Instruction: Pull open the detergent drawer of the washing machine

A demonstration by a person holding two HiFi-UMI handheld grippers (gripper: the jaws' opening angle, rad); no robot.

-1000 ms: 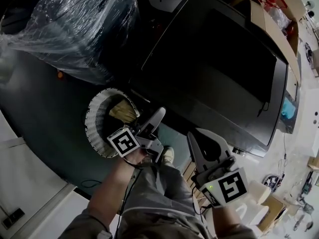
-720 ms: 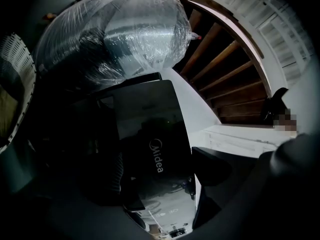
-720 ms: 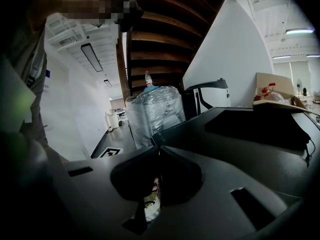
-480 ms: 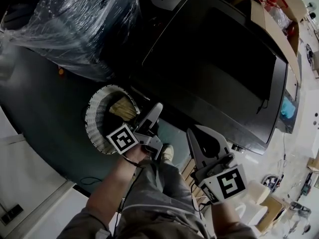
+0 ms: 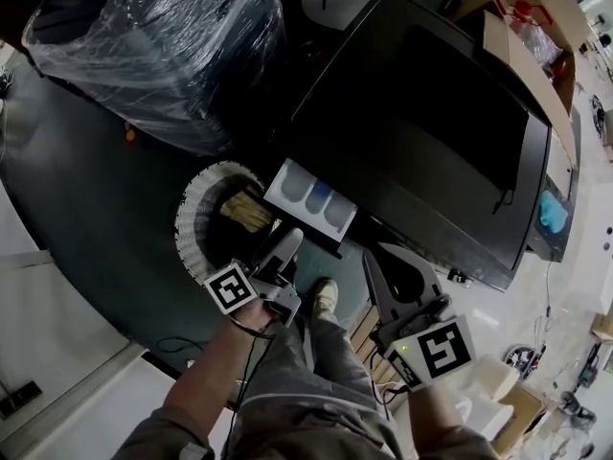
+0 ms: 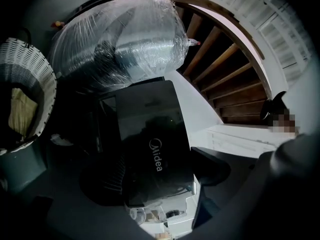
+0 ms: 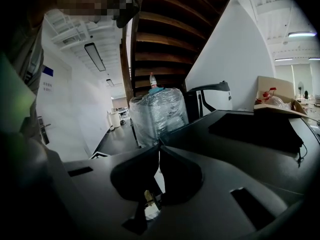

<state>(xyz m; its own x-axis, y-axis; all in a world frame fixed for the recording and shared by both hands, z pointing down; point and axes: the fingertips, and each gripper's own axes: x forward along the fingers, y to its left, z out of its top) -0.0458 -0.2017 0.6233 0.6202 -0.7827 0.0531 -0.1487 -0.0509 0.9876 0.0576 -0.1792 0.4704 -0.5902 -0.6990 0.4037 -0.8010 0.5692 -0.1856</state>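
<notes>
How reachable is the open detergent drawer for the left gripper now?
Likely yes: the left gripper, jaws apart, points at the detergent drawer from close by, with nothing visible between them. The basket stands off to one side.

The white plastic detergent drawer with blue cups inside (image 5: pixel 311 197) has slid out of the front of the big black washing machine (image 5: pixel 421 113). A moment ago it was shut and you could not see it. The left claw (image 5: pixel 289 241) has moved back toward the person and now sits a little lower, just in front of the drawer.
</notes>
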